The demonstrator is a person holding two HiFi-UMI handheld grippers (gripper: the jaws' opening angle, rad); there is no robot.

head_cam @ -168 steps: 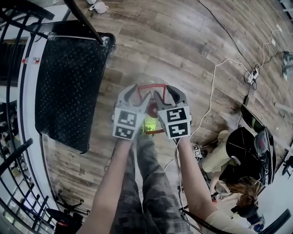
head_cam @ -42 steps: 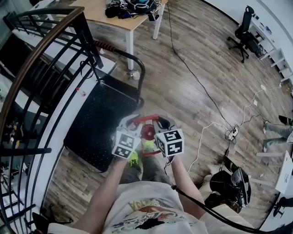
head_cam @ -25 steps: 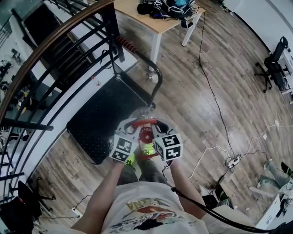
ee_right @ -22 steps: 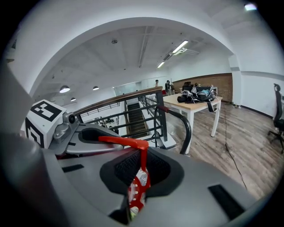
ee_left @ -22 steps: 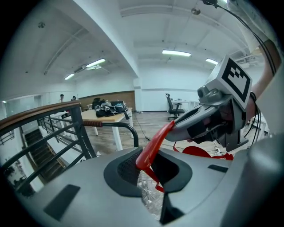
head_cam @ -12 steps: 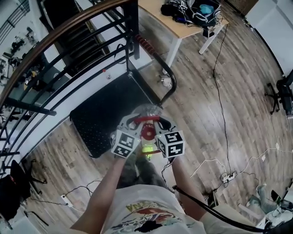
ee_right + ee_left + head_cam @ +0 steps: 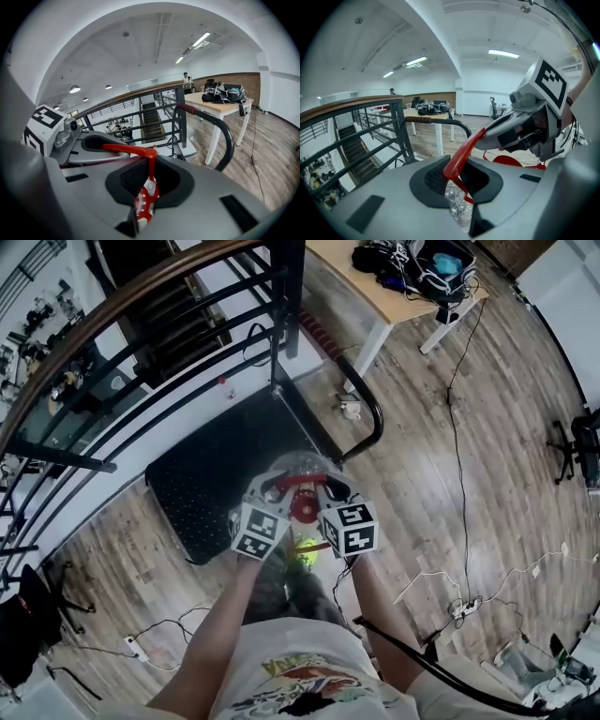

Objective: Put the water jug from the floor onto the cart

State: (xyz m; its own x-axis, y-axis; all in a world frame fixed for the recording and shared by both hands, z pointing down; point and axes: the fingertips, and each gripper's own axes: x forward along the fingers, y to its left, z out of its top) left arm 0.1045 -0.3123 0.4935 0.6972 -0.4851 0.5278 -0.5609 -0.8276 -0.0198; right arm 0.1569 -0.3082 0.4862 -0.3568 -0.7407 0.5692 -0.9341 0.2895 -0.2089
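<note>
While I have both tools clamped on the jug's carrying loop, the lift is done and the set-down is not. The water jug (image 7: pixel 304 465) is off the floor and hangs from its red handle (image 7: pixel 298 481). It is at the corner of the cart's deck (image 7: pixel 211 470) next to the nearer post of the push handle (image 7: pixel 371 412). From the head view I cannot tell whether its base is over the deck's edge or just outside it.

The left gripper (image 7: pixel 273 489) is closed on the left run of the red handle, and its own view shows the strap pinched between the pads (image 7: pixel 432 177). The right gripper (image 7: pixel 329 488) is closed on the right run, with the strap dropping between its jaws toward the red cap (image 7: pixel 145 199).

I judge the remaining work to be carrying the jug further in from that corner, lowering it until it stands on the deck, and then letting go with both.

The count:
- One water jug, with one red handle and one red cap.
- One cart, with one deck and one push handle.
- Two grippers, both gripping the handle.
- One table (image 7: pixel 389 298), well apart beyond the cart.
</note>
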